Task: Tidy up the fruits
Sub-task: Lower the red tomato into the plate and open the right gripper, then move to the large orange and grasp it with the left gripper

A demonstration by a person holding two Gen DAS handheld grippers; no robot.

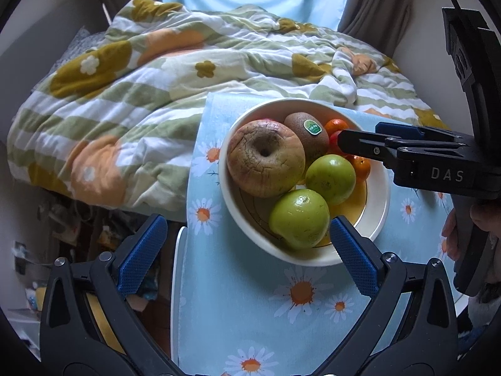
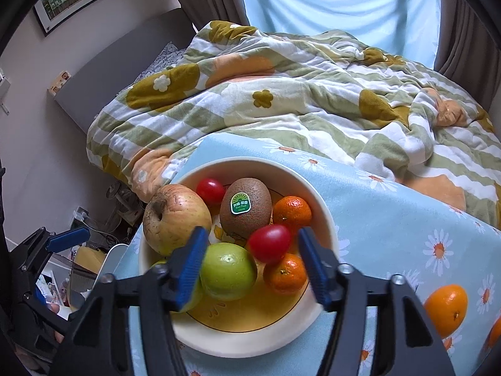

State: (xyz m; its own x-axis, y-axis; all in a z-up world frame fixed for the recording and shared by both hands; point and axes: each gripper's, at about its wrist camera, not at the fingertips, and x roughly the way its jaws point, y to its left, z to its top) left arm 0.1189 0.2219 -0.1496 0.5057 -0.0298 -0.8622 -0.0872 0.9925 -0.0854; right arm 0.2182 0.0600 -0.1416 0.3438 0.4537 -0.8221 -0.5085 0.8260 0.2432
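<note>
A cream bowl (image 1: 313, 258) (image 2: 250, 343) on the daisy cloth holds a wrinkled apple (image 1: 266, 158) (image 2: 175, 219), a stickered kiwi (image 1: 308, 134) (image 2: 245, 208), two green apples (image 1: 299, 217) (image 1: 330, 178), mandarins (image 2: 292, 213) (image 2: 285, 274) and two red tomatoes (image 2: 211, 191) (image 2: 269, 242). My right gripper (image 2: 252, 263) (image 1: 358, 134) hangs open over the bowl. The nearer tomato and a green apple (image 2: 227, 271) lie between its pads, unpressed. My left gripper (image 1: 247, 255) is open at the bowl's near rim, holding nothing.
An orange (image 2: 446, 308) lies on the tablecloth (image 2: 391, 219) right of the bowl. A rumpled flowered quilt (image 1: 156, 78) covers the bed behind the table. The table's left edge (image 1: 188, 188) drops to a cluttered floor. A hand (image 1: 482, 216) grips the right tool.
</note>
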